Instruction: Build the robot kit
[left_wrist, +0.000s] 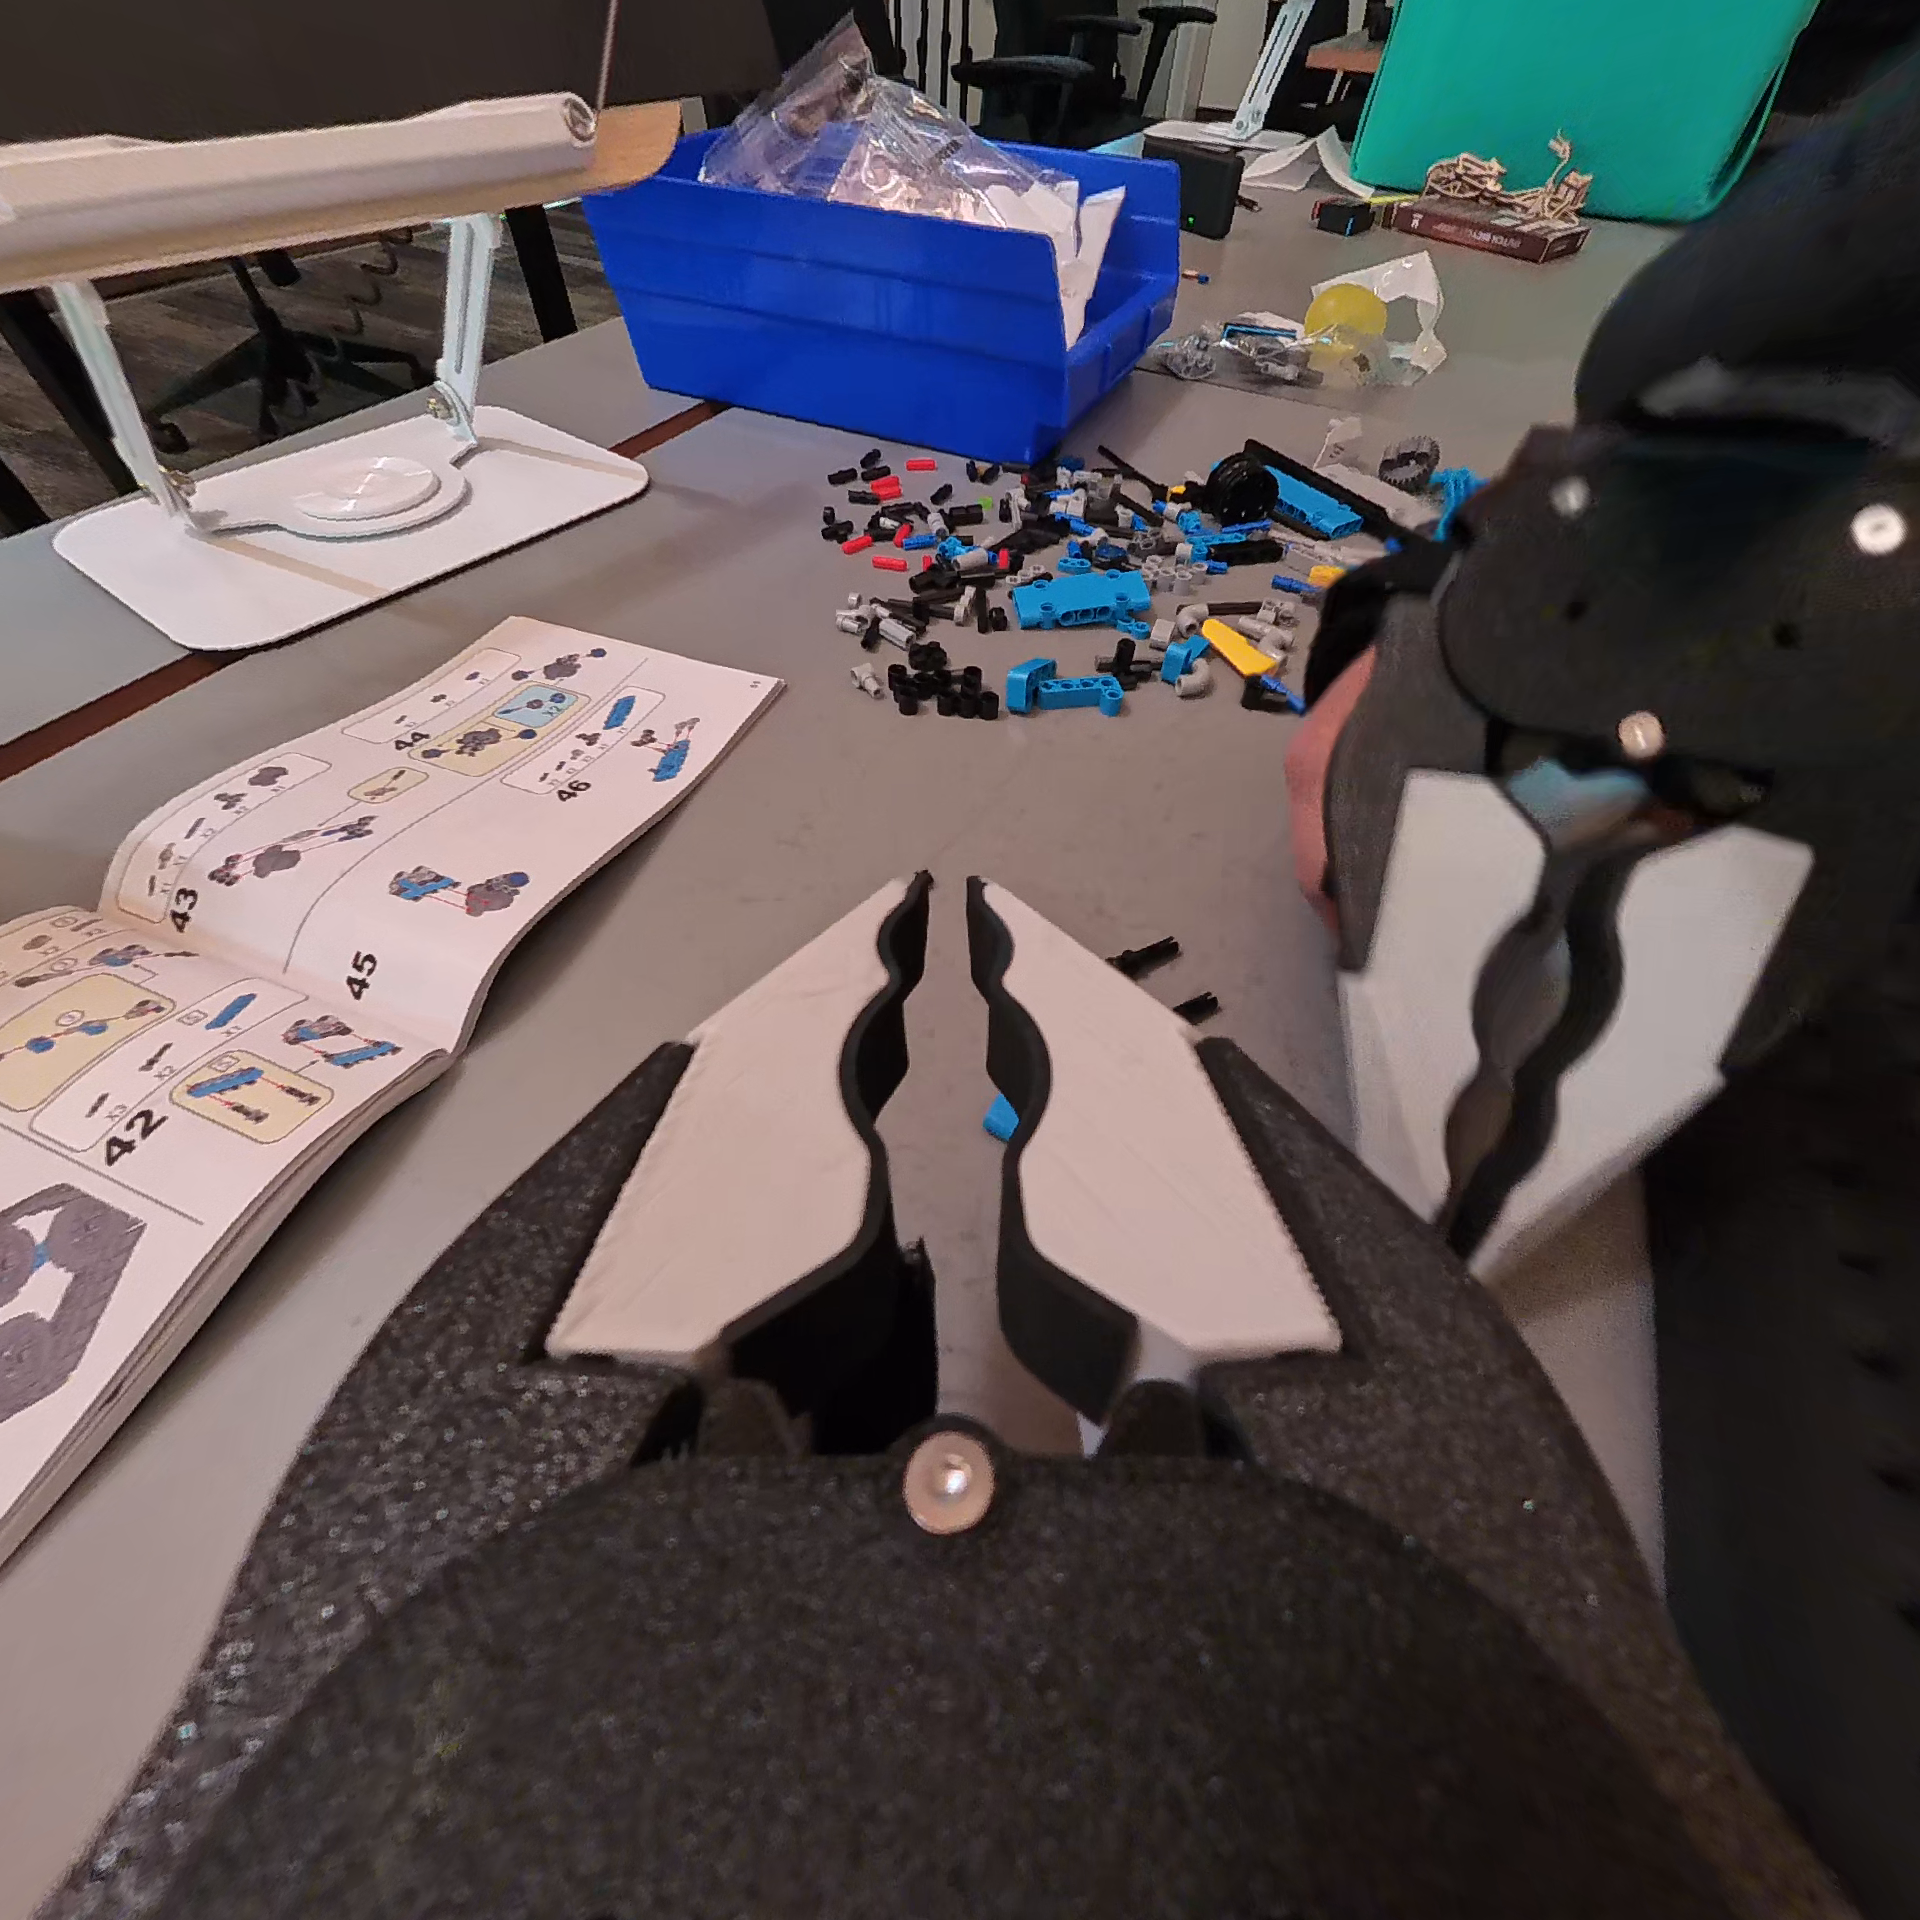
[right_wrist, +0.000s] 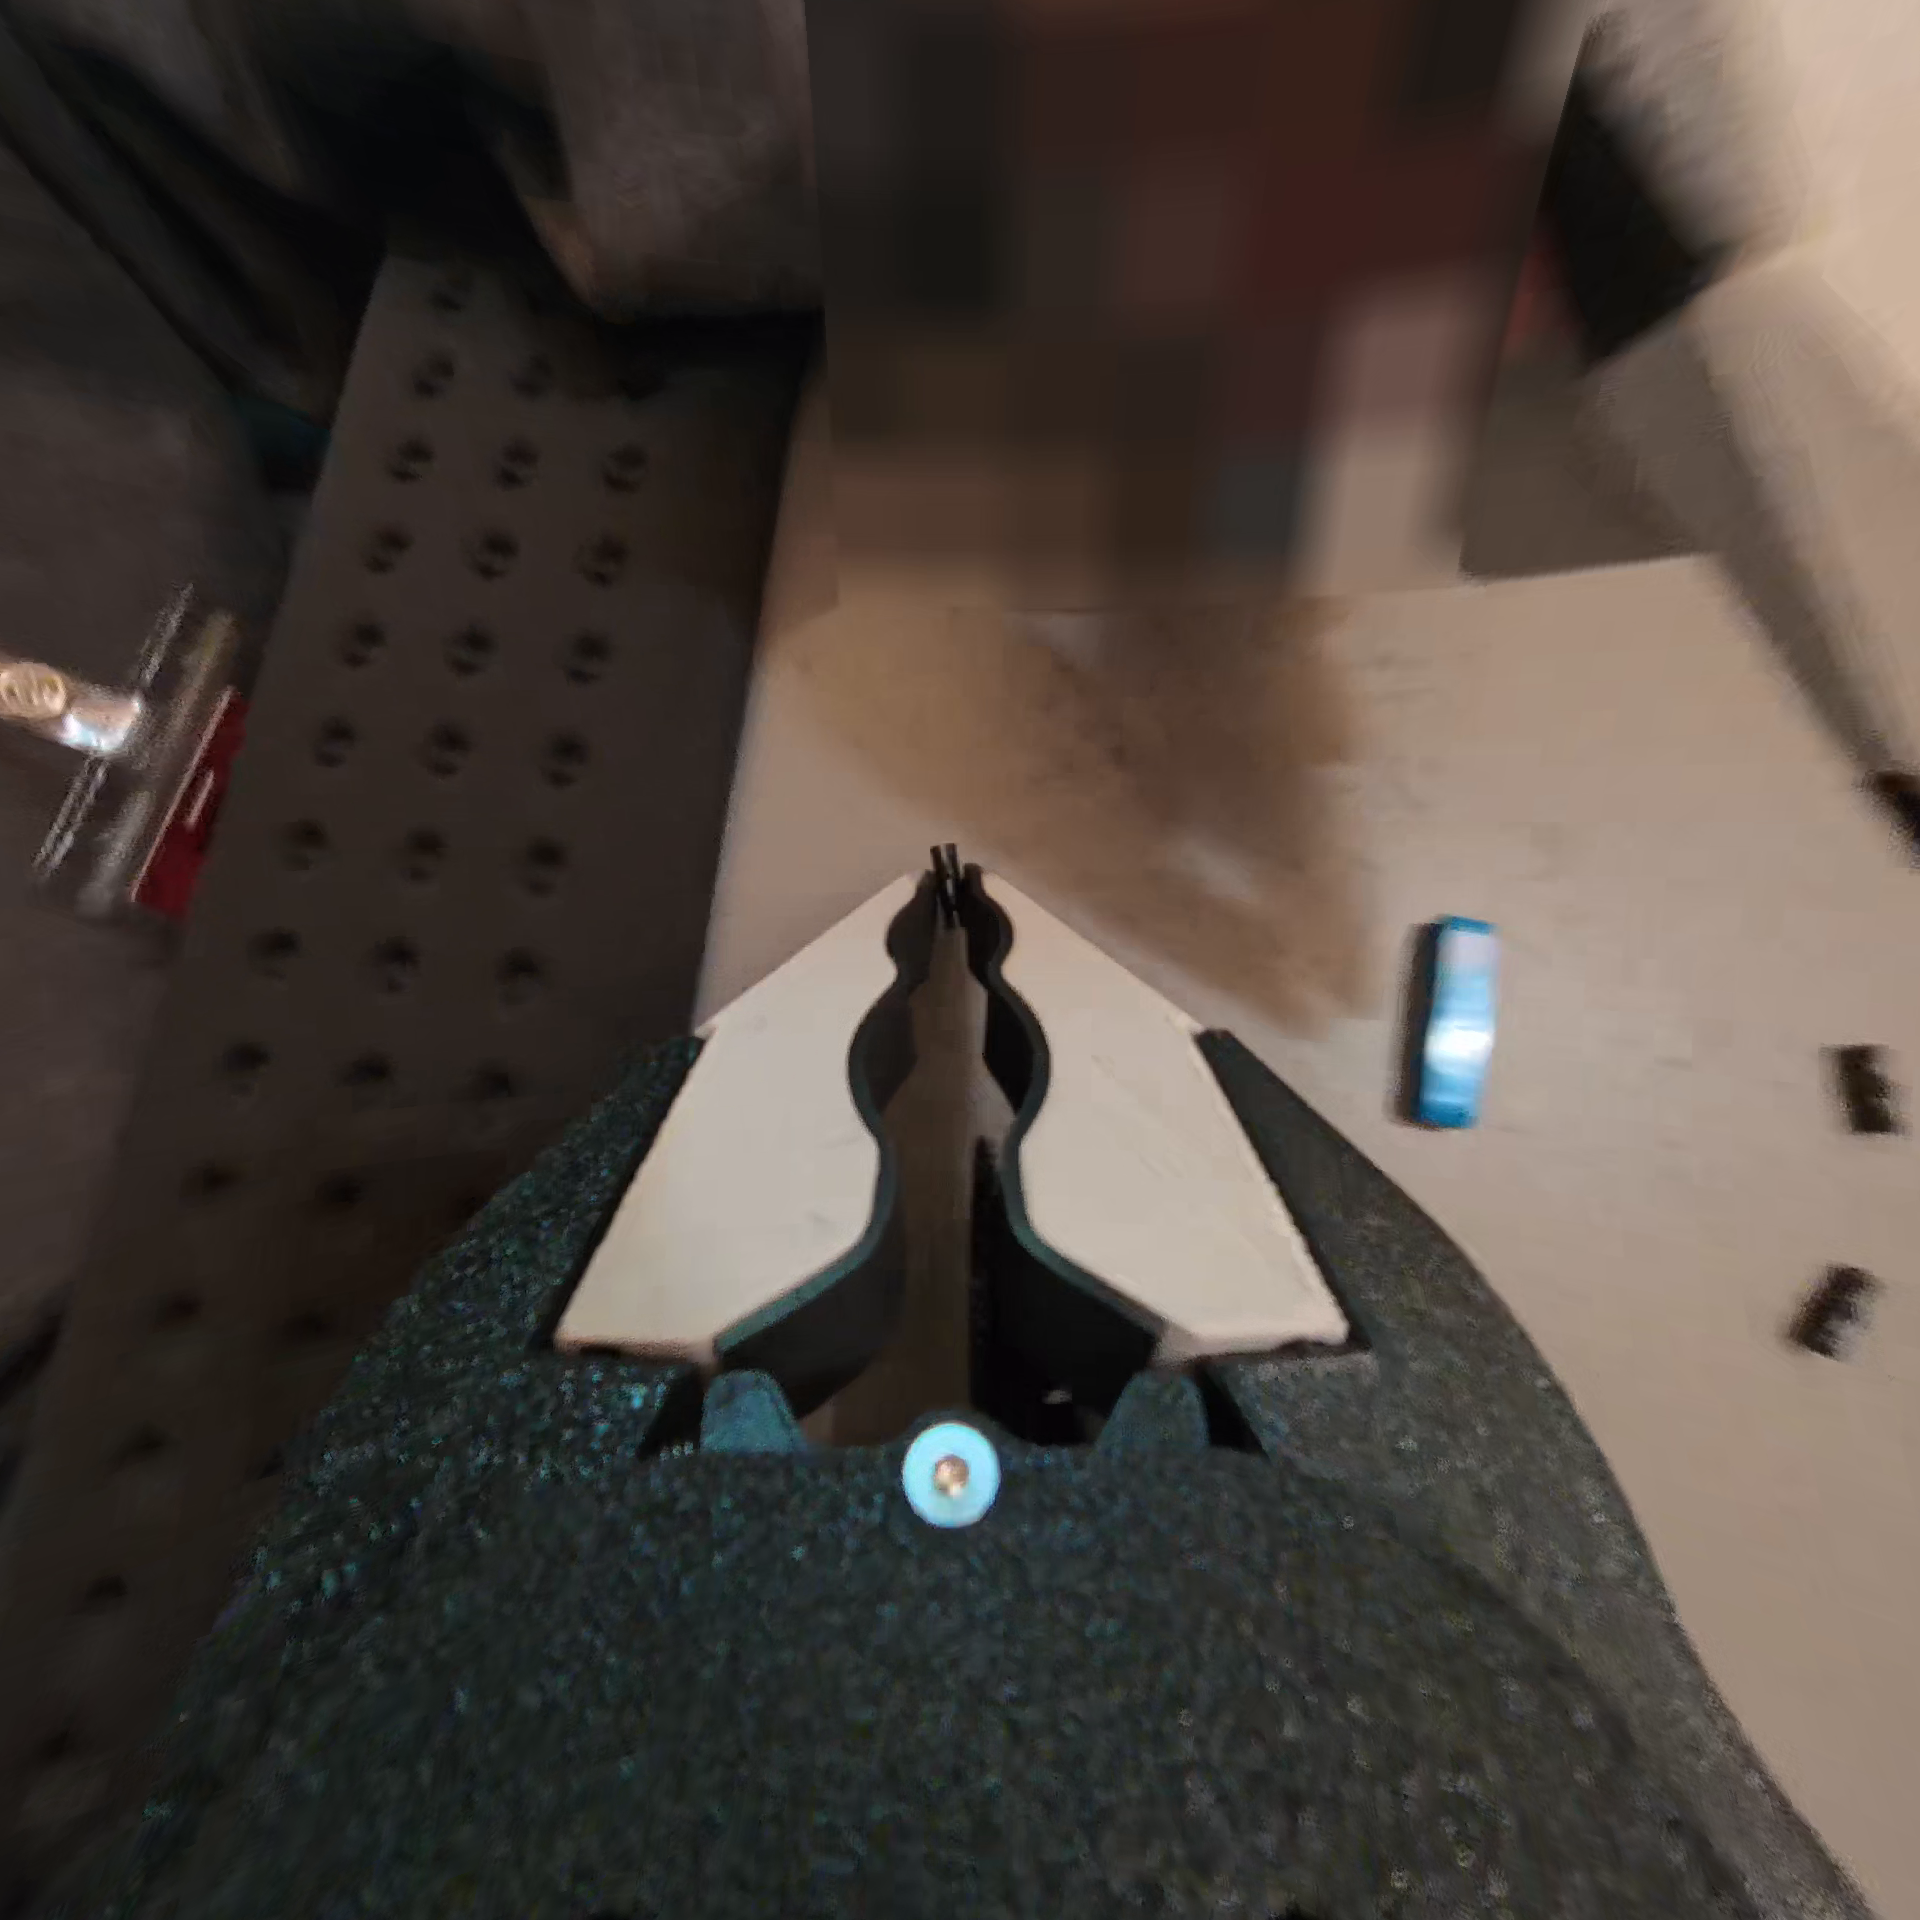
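A small black pin (right_wrist: 945, 883) is pinched at the very tips of the right gripper (right_wrist: 948, 896), whose jaws are clenched on it; only a short stub is seen beyond the tips, and the right wrist view is smeared, so the depth of the hold cannot be told. With so little of the pin gripped, it could be twisted or flicked out by a knock or a quick swing.

To the right of that gripper, a blue piece (right_wrist: 1452, 1023) lies on the surface (right_wrist: 1558, 1455), and further right two more black pins (right_wrist: 1865, 1086) lie apart. These loose parts could be scattered if the gripper were brought down carelessly.

The left gripper (left_wrist: 945, 883) is held just above the surface with its jaws nearly closed, a narrow gap left between the tips and nothing grasped. A blue bit (left_wrist: 1000, 1114) shows under its right finger, and two black pins (left_wrist: 1143, 951) lie just to its right. The right gripper (left_wrist: 1512, 1049) hangs close on that side, so the two could be knocked together.

Ahead of the left gripper lie a heap of small parts (left_wrist: 1081, 592) and, beyond it, a blue bin (left_wrist: 883, 312); an open instruction booklet (left_wrist: 343, 883) lies to the left.
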